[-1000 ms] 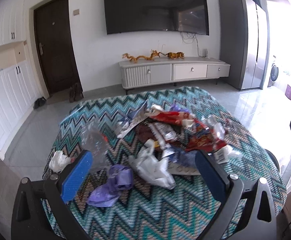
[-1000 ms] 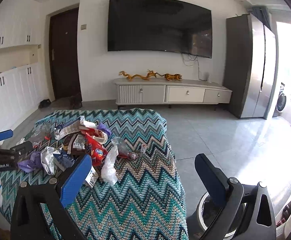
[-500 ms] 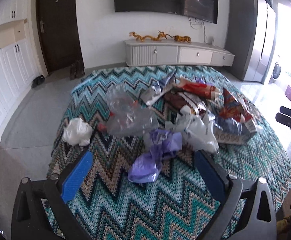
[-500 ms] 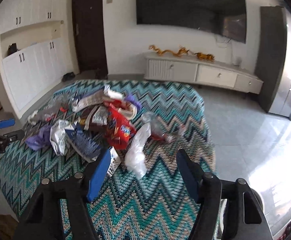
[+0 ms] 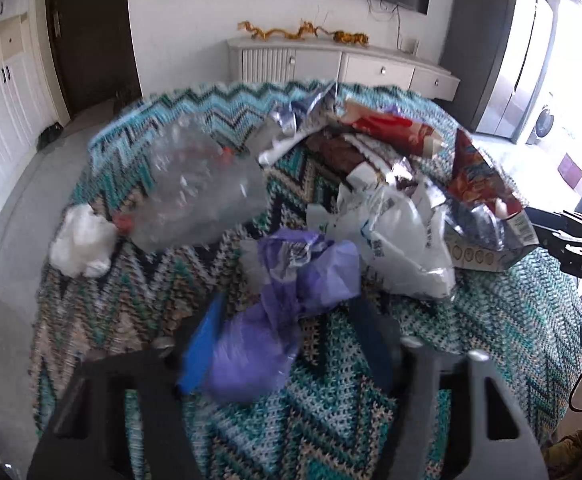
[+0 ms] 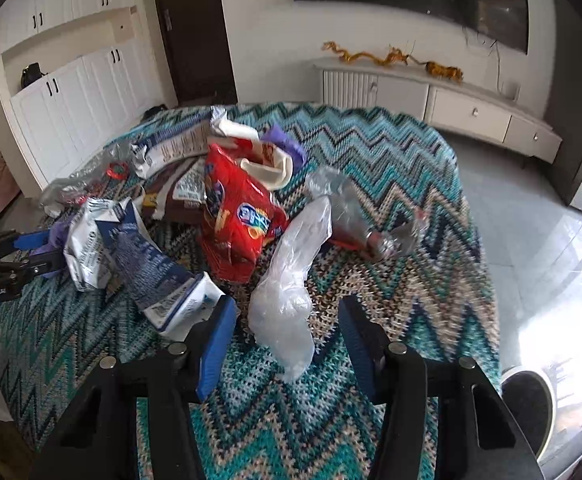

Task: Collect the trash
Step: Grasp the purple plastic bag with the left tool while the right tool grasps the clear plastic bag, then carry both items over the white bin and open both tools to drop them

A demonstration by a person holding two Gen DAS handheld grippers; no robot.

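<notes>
Change since a second ago: both grippers have dropped toward the trash pile, jaws narrowed from full spread.

Left gripper [image 5: 287, 344]: jaws closing, purple bag [image 5: 279, 316] between them; pads not clearly pressing, that view blurred.

Right gripper [image 6: 287, 332]: jaws closing, clear plastic bag [image 6: 291, 280] between them, gaps visible on both sides.

Pile: red snack bag [image 6: 239, 216], blue-white carton [image 6: 147, 268], crushed bottle [image 5: 195, 192], white wad [image 5: 81, 240] near the left edge.

Surface: zigzag blanket [image 6: 411, 280]; bare knit at the right and near side. Right edge drops to tiled floor [image 6: 531, 232]; a round bin [image 6: 527, 404] stands below that corner.
</notes>
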